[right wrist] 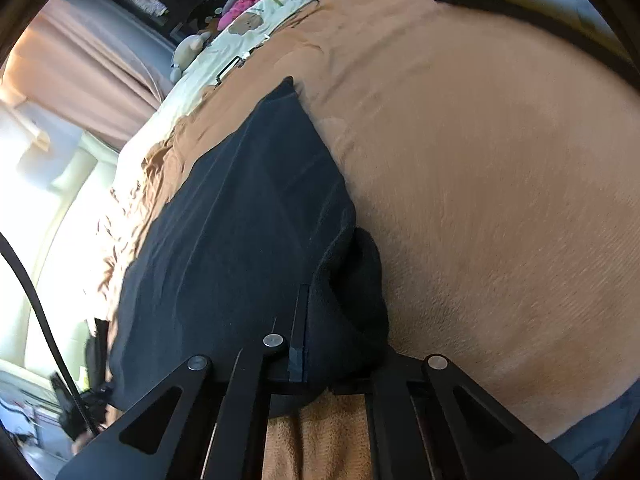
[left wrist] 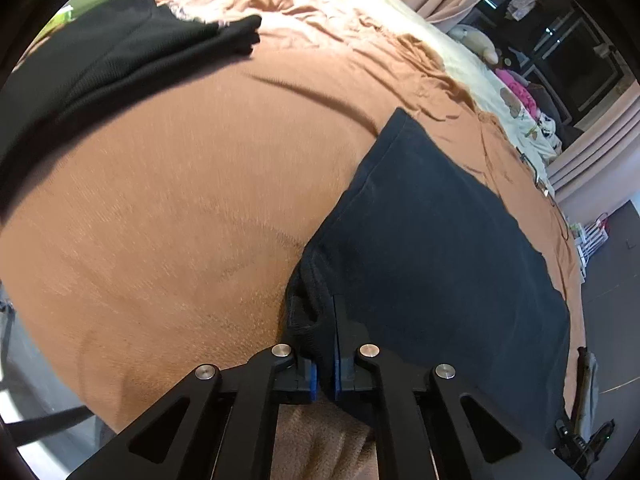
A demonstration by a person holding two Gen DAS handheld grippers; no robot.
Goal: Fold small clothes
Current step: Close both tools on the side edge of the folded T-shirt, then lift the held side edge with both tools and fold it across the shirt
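Both grippers pinching one dark navy fabric garment (left wrist: 432,240) over the brown fleece blanket (left wrist: 160,220).
Left gripper (left wrist: 325,344) and right gripper (right wrist: 320,336) are nearly closed on bunched edges at lower centre; uneven pulling could slip the hem free and skew the fold.

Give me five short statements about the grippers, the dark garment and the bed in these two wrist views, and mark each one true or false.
1. The left gripper is shut on an edge of the dark navy cloth garment. True.
2. The right gripper hangs open above bare blanket. False: dark fabric of the garment is bunched between its fingers.
3. The garment lies on an orange-brown fleece blanket. True.
4. The garment is bright pink. False: it is dark navy; the pink item sits far back beside the bed.
5. A second, black piece of clothing lies farther back on the blanket. True.
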